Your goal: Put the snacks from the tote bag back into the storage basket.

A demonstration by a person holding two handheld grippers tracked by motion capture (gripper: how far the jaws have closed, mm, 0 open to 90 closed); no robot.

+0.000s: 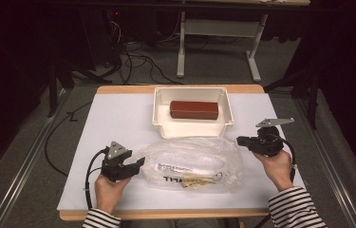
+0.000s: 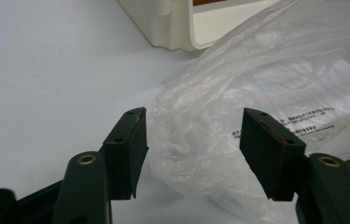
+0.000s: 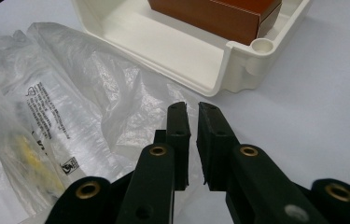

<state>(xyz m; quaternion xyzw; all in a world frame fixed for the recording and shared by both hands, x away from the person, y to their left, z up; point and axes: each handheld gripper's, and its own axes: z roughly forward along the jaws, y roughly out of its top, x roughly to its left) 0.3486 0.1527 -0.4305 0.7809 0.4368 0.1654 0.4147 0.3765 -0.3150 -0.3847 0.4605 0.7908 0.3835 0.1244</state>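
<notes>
A crumpled clear plastic bag (image 1: 190,161) with black print and something yellowish inside lies on the white sheet, just in front of a white tray (image 1: 192,129). A red-brown box (image 1: 193,109) rests in the tray. My left gripper (image 1: 140,162) sits at the bag's left end with its jaws wide apart. In the left gripper view the bag (image 2: 280,70) lies just ahead of my left gripper (image 2: 193,126), untouched by the pads. My right gripper (image 1: 238,140) is at the bag's right end, near the tray's front right corner. In the right gripper view my right gripper (image 3: 193,116) has its jaws nearly together with nothing between them, beside the bag (image 3: 70,107) and tray (image 3: 238,65).
The white sheet (image 1: 118,114) covers a wooden table whose front edge (image 1: 166,214) runs near the person's striped sleeves. Beyond the table stand a desk frame (image 1: 181,47) and loose cables (image 1: 137,61) on the floor. Metal rails run along both sides.
</notes>
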